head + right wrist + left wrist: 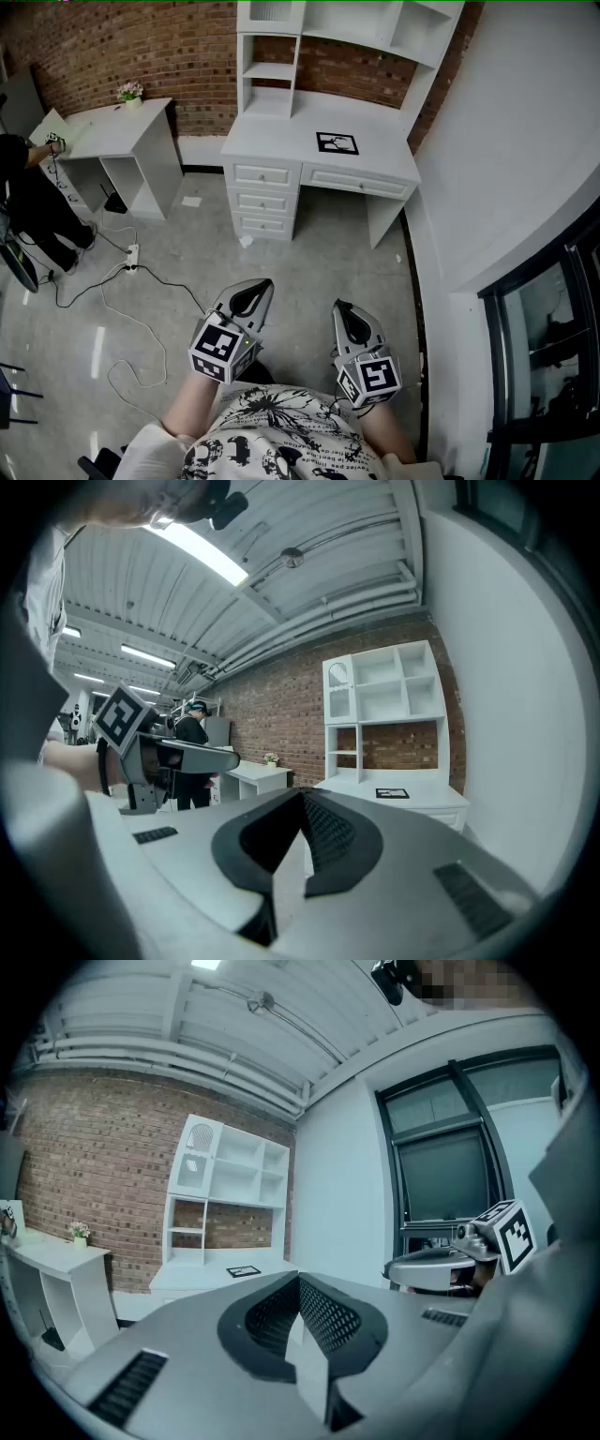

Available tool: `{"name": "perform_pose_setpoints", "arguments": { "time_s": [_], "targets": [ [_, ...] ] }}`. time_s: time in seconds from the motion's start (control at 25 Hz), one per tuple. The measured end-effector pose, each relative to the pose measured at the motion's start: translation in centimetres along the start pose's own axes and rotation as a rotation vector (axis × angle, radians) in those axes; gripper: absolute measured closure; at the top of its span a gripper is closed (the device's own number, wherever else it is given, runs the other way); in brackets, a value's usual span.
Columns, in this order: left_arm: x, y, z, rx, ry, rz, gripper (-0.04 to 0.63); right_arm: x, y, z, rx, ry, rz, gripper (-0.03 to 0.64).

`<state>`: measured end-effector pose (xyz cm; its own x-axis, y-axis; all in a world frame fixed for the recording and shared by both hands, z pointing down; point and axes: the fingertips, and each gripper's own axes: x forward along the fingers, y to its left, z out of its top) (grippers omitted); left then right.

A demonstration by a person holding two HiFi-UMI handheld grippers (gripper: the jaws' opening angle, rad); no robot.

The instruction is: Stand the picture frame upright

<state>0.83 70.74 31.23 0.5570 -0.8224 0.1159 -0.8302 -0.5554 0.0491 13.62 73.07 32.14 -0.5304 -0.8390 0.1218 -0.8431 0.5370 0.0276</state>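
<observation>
A black picture frame [337, 142] lies flat on the top of the white desk with a hutch [281, 131], far ahead across the floor. It also shows small in the left gripper view, frame [244, 1271], and in the right gripper view, frame [392, 793]. My left gripper [249, 300] and right gripper [351, 324] hang side by side near my body, well short of the desk. Both point toward it, roughly level. Each has its jaws shut with nothing between them, as seen on the left gripper [298, 1281] and the right gripper [302, 797].
A smaller white table [122, 127] with a flower pot [130, 92] stands at the left, and a person [28, 192] is beside it. Cables and a power strip [132, 255] lie on the floor at the left. A white wall and a dark window [553, 328] are on the right.
</observation>
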Motion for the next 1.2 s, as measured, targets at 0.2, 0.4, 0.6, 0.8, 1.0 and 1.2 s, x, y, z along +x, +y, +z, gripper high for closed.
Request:
{"name": "perform_pose_setpoints", "arguments": {
  "time_s": [0.2,0.4,0.6,0.8,1.0,1.2],
  "targets": [
    [0.2,-0.5,0.0,-0.001,0.004,0.003,0.583,-0.3,-0.3,-0.1,0.001,0.003,0.007,0.611],
    [0.4,-0.8,-0.6,-0.012,0.018,0.002,0.583,-0.4,-0.7,-0.8,0.019,0.019,0.001,0.611],
    [0.8,-0.5,-1.4,-0.025,0.042,0.009,0.583,0.0,-1.9,-2.9,0.063,0.089,-0.044,0.611],
    [1.8,-0.2,-2.2,-0.026,0.064,0.019,0.583,0.2,-3.5,-4.3,0.078,0.135,-0.081,0.609],
    [3.5,0.9,-2.6,-0.02,0.085,0.017,0.583,2.2,-5.0,-5.0,0.114,0.137,-0.091,0.609],
    [6.3,3.9,-2.6,-0.015,0.084,0.013,0.583,5.7,-6.5,-5.7,0.127,0.145,-0.102,0.609]
  ]
}}
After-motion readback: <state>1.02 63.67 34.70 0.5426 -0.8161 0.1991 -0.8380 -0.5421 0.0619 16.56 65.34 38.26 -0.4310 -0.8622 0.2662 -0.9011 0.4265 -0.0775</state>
